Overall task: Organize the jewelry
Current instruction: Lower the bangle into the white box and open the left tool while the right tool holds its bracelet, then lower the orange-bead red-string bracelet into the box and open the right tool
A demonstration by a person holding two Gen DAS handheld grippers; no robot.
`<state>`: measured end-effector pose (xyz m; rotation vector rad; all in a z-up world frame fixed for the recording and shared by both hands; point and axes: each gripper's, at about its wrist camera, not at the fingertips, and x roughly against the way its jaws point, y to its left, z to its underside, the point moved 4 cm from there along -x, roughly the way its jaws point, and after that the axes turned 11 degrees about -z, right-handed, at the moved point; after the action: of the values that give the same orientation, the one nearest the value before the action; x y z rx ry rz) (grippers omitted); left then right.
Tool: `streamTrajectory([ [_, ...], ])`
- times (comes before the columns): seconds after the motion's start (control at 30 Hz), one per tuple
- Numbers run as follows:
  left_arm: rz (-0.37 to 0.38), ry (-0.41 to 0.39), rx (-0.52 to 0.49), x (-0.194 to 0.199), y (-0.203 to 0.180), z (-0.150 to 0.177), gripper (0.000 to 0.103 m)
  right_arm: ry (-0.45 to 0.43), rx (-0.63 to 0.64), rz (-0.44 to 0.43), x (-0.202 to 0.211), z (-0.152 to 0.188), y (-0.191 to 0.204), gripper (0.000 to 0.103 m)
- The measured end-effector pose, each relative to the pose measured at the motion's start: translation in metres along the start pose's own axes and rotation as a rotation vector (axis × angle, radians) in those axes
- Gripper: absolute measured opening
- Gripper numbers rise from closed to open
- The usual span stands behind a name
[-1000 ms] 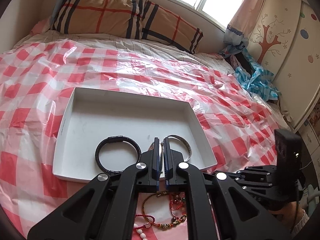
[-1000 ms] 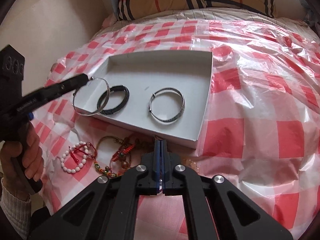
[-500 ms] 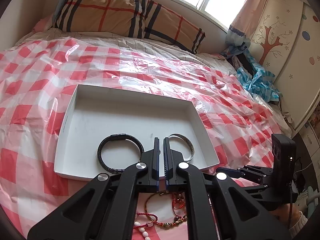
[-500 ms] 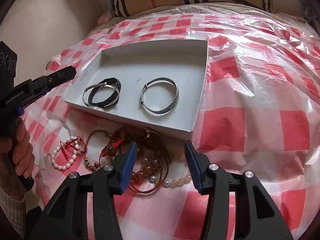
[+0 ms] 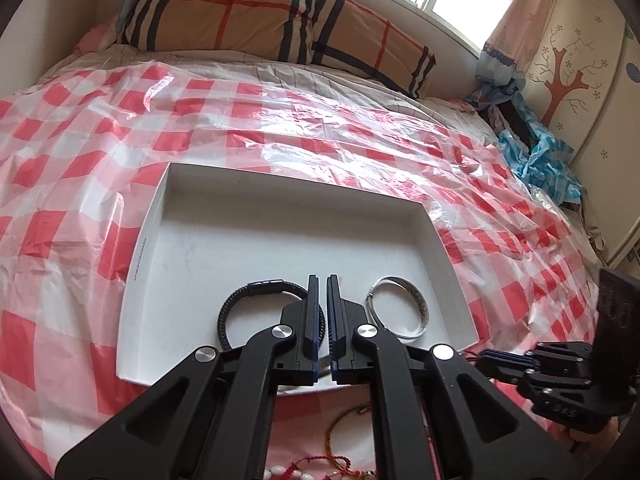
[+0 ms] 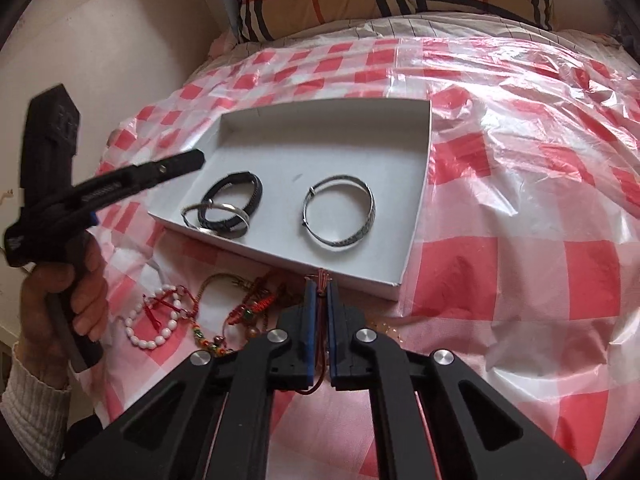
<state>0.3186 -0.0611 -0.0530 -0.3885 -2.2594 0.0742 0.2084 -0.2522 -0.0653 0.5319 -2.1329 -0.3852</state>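
A white tray (image 6: 420, 184) lies on the checked bed cover. In it are a black braided bracelet (image 6: 256, 192), a thin silver bangle (image 6: 218, 218) lying over it, and a wide silver bangle (image 6: 340, 210). My left gripper (image 5: 323, 280) is shut and empty above the tray's near edge; it also shows in the right wrist view (image 6: 188, 162). My right gripper (image 6: 322, 286) is shut on a red cord bracelet (image 6: 320, 280) from the pile in front of the tray. The tray (image 5: 144, 240) and wide bangle (image 5: 400, 308) show in the left wrist view.
Loose bracelets lie in front of the tray: a white bead one (image 6: 152, 320), and red and brown cord ones (image 6: 256, 304). A plaid pillow (image 5: 260, 12) is at the bed head. Blue cloth (image 5: 540, 160) lies at the right edge by a wardrobe.
My left gripper dropped the thin silver bangle onto the black bracelet and pulled back. My right gripper opened over the pile, then shut on a red cord bracelet.
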Motion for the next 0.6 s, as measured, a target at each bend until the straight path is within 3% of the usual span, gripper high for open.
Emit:
streamTrajectory([
  [0.1, 0.004, 0.015, 0.021, -0.005, 0.009, -0.006, 0.004, -0.013, 0.021, -0.009, 0.008, -0.011, 0.008, 0.006],
  [0.17, 0.056, 0.004, 0.032, 0.007, 0.012, -0.006, 0.004, -0.015, 0.027, -0.011, 0.01, -0.012, 0.009, 0.006],
  [0.3, 0.13, 0.027, -0.07, 0.024, -0.001, 0.01, 0.004, -0.037, -0.034, -0.055, 0.011, -0.01, -0.003, 0.006],
  [0.43, 0.062, 0.056, -0.212, 0.014, -0.022, 0.027, 0.004, -0.086, -0.056, -0.091, 0.016, -0.02, -0.002, 0.006],
  [0.6, -0.014, 0.05, -0.169, -0.005, -0.019, 0.015, 0.004, -0.132, -0.052, -0.143, 0.016, -0.043, 0.008, 0.006],
])
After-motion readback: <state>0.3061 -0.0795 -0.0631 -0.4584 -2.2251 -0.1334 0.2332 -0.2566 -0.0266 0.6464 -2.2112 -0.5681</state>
